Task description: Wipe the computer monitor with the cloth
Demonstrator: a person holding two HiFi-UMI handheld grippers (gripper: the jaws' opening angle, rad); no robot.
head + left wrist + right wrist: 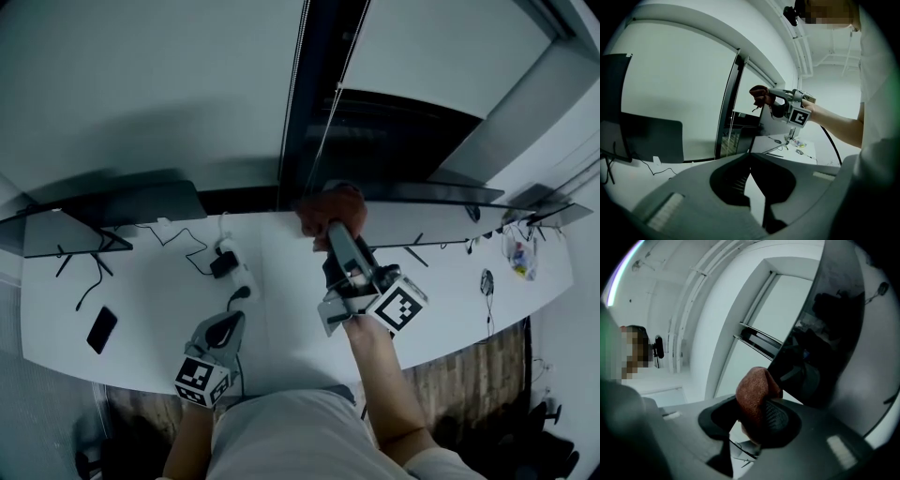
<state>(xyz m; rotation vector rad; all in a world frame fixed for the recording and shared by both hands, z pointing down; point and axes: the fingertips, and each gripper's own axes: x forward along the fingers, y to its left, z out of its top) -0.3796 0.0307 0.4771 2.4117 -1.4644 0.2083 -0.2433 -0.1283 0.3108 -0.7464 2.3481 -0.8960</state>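
Well left of the wide black computer monitor (834,329), the left gripper (222,330) is hanging low over the long white desk (281,319), its jaws pressed together on nothing. The right gripper (334,231) is clamping the bunched rust-red woven cloth (330,208), which is sitting at the monitor's upper left edge and seemingly touching it. The cloth is looking soft, light and limp, so it is best pinched at a thick fold with a wad sticking out ahead. The glossy screen is probably fragile and the thin panel may rock, so light pressure is called for. Behind the monitor, a white wall (141,94) and a dark window frame (314,103) are rising.
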